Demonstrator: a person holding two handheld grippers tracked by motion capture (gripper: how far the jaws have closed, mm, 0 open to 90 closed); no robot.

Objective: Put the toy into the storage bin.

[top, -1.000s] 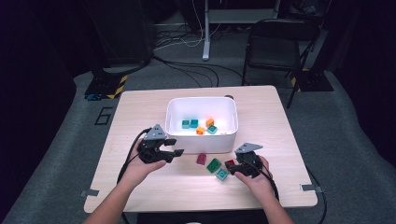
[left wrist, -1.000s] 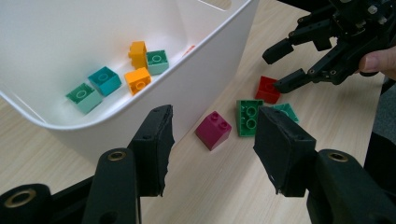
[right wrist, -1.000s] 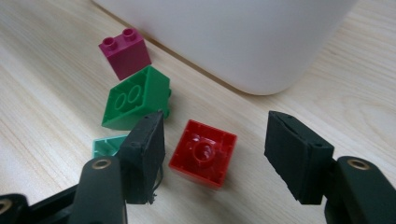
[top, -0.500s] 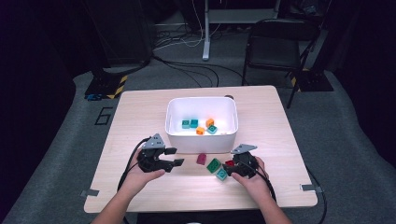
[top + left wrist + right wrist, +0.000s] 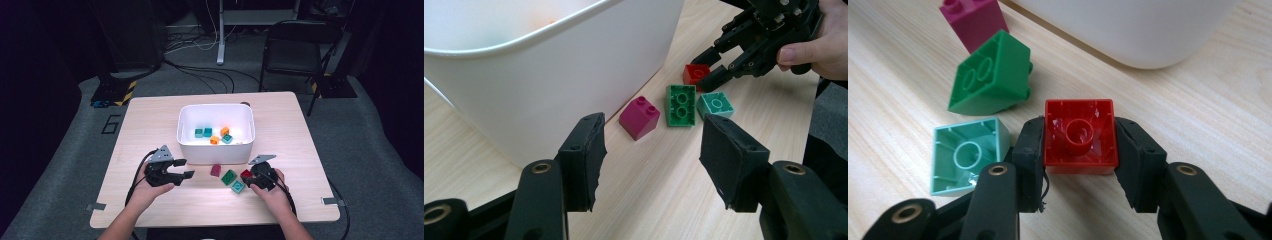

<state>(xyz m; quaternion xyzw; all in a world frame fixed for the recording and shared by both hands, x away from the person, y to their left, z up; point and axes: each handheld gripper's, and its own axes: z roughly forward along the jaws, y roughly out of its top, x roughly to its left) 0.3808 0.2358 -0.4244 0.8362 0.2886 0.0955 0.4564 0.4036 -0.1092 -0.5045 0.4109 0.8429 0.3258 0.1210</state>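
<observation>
My right gripper (image 5: 1079,150) is shut on a red brick (image 5: 1079,131) that lies upside down on the table; its jaws have just been closing onto it. Beside it lie an overturned teal brick (image 5: 968,157), a green brick (image 5: 990,80) and a magenta brick (image 5: 973,17). My left gripper (image 5: 651,150) hovers open at the white bin's (image 5: 549,65) front left, and its jaws have just been opening with nothing between them. It looks toward the magenta brick (image 5: 639,117). In the high view the left gripper (image 5: 184,168) is left of the bricks and the right gripper (image 5: 247,179) is at the red brick (image 5: 245,174).
The white bin (image 5: 215,150) stands mid-table just behind the loose bricks and holds several teal and orange bricks. A black chair (image 5: 295,50) and cables are on the floor beyond the table. Bare tabletop lies to the left and right of the bin.
My left gripper has come down and a little toward the bricks, and its jaws have spread wider. My right gripper's jaws have closed on the red brick.
</observation>
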